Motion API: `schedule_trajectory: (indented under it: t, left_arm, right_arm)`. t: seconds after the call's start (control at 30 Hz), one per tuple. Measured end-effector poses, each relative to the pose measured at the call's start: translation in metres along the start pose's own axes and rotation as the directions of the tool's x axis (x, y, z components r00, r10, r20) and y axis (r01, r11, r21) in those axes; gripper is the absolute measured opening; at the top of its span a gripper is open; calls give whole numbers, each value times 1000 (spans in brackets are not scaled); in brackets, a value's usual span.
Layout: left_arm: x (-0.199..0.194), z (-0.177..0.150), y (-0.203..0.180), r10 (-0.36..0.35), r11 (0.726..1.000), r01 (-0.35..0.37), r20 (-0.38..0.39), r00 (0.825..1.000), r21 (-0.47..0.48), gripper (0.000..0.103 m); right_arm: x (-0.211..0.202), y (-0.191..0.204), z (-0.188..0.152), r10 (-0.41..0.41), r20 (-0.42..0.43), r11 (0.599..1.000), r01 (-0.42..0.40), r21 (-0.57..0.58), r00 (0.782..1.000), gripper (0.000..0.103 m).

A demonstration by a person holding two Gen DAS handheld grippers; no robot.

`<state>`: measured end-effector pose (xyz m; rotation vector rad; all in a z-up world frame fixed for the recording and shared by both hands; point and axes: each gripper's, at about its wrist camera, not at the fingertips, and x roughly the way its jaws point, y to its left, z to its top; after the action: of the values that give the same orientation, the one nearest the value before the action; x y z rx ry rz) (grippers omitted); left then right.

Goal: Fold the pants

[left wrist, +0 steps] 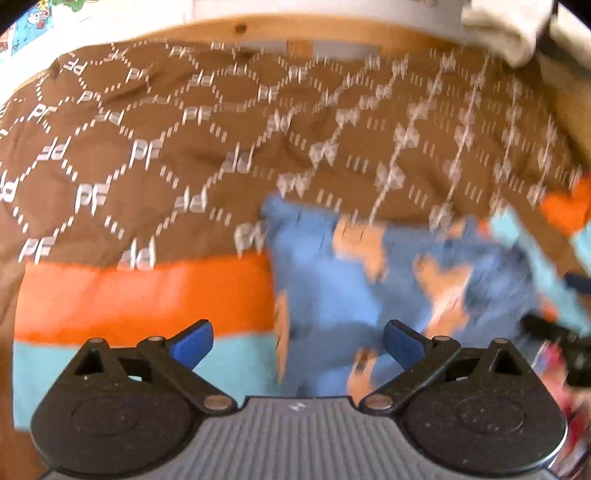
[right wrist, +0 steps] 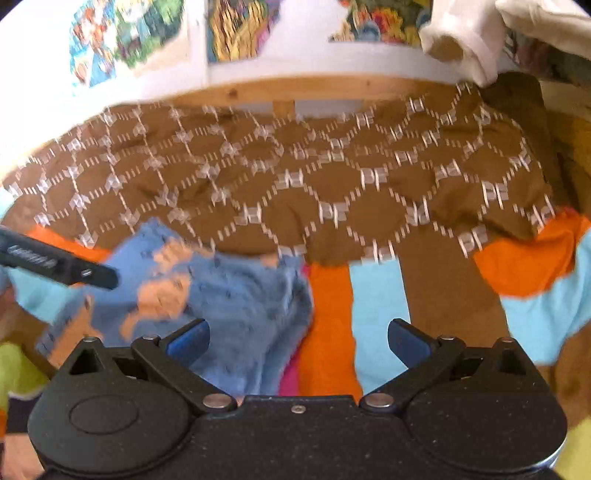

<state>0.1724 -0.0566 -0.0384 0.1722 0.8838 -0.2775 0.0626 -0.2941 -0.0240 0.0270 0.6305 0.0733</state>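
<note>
- The left gripper (left wrist: 298,343) is seen with its blue-padded fingers spread wide; nothing is held between them
- The right gripper (right wrist: 298,341) is likewise spread wide and empty
- The pants (right wrist: 236,295), blue with orange patches, are found bunched in a loose heap on the bed, lying on the striped blanket (right wrist: 373,317) of orange and light blue, just in front of the brown quilt (right wrist: 332,177)
- In the left wrist view the pants (left wrist: 343,288) lie ahead of the left gripper and toward its right finger; in the right wrist view they lie ahead of the left finger and off to the left
- Both views are blurred by motion, so waistband, legs and hems cannot be told apart
- The step in hand is judged to be the very start: the garment is not yet laid flat and no fold is made
- The next move is judged to call for a pinch on an edge of the heap by each gripper, so that the pants can be drawn out flat on the blanket; only one layer of cloth should be taken, which the crumpling makes uncertain
- Writing: the letters "PF" are repeated in white across the brown quilt, inside a dashed lattice
- A dark bar (right wrist: 59,264) at the left of the right wrist view carries pale lettering that is too blurred to be read
- Coloured pictures (right wrist: 240,27) on the wall behind the wooden bed frame (right wrist: 295,90) show no legible text
</note>
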Motion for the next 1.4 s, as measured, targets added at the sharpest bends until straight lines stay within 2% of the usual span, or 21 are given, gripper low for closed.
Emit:
schedule_trajectory:
  t: [0.07, 0.2, 0.43, 0.57, 0.73, 0.9, 1.0, 1.1, 1.27, 1.4]
  left_arm:
    - [3, -13, 1, 31, 1000, -31, -26, 999, 8, 101]
    - [-3, -24, 13, 0, 997, -5, -60, 998, -79, 102]
    - [-14, -36, 24, -11, 992, 0, -89, 996, -126, 102]
    - [-21, -47, 25, -32, 991, 20, -87, 996, -131, 102]
    - [-18, -49, 19, -26, 993, 17, -76, 997, -113, 102]
    - [-17, -50, 17, -24, 993, 16, -70, 997, -113, 102]
    - [-18, -50, 17, -26, 994, 18, -69, 997, -111, 102]
    - [-18, -50, 17, -29, 993, 21, -69, 997, -114, 102]
    - [-17, -50, 17, -28, 993, 20, -68, 997, -117, 103]
    - [-17, -50, 17, -32, 992, 24, -67, 997, -121, 102]
  right_arm:
    - [3, 1, -11, -27, -41, 1000, 27, -1, 999, 102]
    - [-4, 1, -22, -16, -62, 1000, 17, 16, 998, 102]
    - [-10, 3, -22, -28, -69, 999, 29, 14, 997, 102]
    - [-19, 6, -14, -29, -29, 1000, 29, -3, 999, 102]
    - [-4, 11, 11, 10, 5, 998, -9, -60, 1000, 102]
    - [32, 39, 33, 54, 1, 980, -53, -193, 999, 102]
    - [58, 52, 37, -4, -34, 958, -6, -286, 999, 102]
    - [57, 48, 41, -2, -42, 967, -9, -255, 999, 102]
    - [25, 40, 37, -2, 12, 972, 5, -235, 1000, 102]
    - [4, 31, 23, -12, -4, 986, 11, -164, 1000, 102]
